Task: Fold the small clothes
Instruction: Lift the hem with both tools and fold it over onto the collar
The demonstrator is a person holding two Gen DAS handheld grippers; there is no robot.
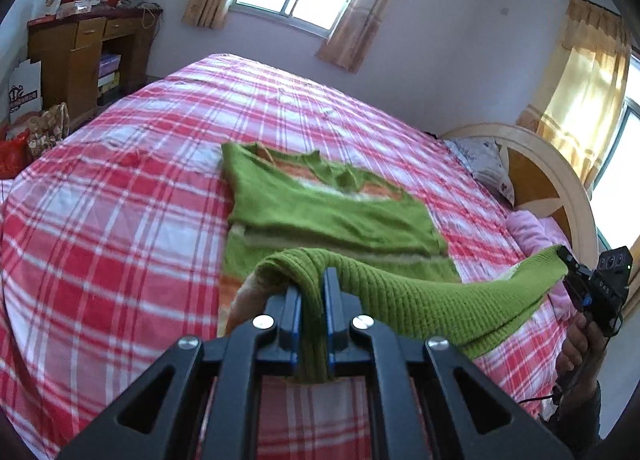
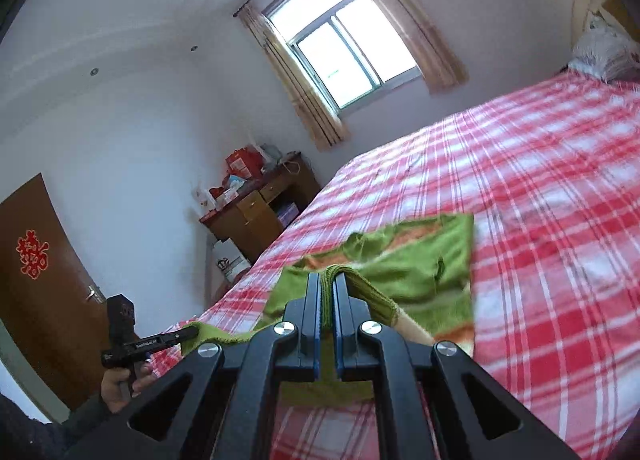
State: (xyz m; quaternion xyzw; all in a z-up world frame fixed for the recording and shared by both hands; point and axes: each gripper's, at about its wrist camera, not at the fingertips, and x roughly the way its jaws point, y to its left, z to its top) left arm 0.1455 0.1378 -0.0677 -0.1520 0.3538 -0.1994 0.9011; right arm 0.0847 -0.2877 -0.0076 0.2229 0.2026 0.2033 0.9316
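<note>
A small green knitted sweater [image 1: 332,215] with orange and cream stripes lies on the red plaid bed [image 1: 120,187]. My left gripper [image 1: 312,284] is shut on one end of its ribbed green hem. My right gripper [image 2: 328,280] is shut on the other end; it also shows in the left wrist view [image 1: 568,260]. The hem hangs stretched between them above the near part of the sweater [image 2: 420,260]. My left gripper also shows in the right wrist view [image 2: 192,334], at the lower left.
A wooden desk [image 1: 76,51] with boxes stands by the far wall, bags on the floor beside it. A round headboard [image 1: 560,179] and pillows [image 1: 484,163] are at the right. A brown door [image 2: 44,280] is left of the bed.
</note>
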